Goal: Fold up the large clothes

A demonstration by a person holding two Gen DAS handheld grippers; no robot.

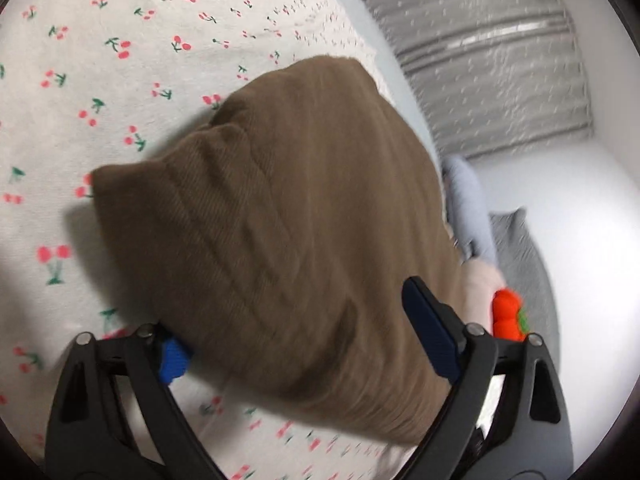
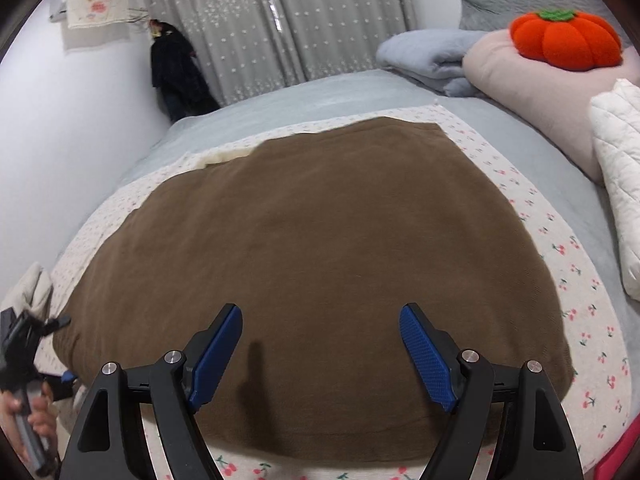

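Left wrist view: left tongs (image 1: 296, 340) spread wide around brown garment (image 1: 280, 220) edge on cherry-print sheet (image 1: 100, 60), not clamped. Right tongs (image 2: 320, 356) released, hovering above garment. Risk: closing on sheet too, dragging fold crooked.

The brown garment (image 2: 312, 264) is a large piece of fine-ribbed, corduroy-like cloth in plain mid-brown. In the right wrist view it lies spread flat across the middle of the frame, folded into a broad block with a straight far edge and a square corner at upper right, its near edge rounded and thick. In the left wrist view the brown garment (image 1: 280, 216) fills the centre, one blunt corner pointing toward the left edge.
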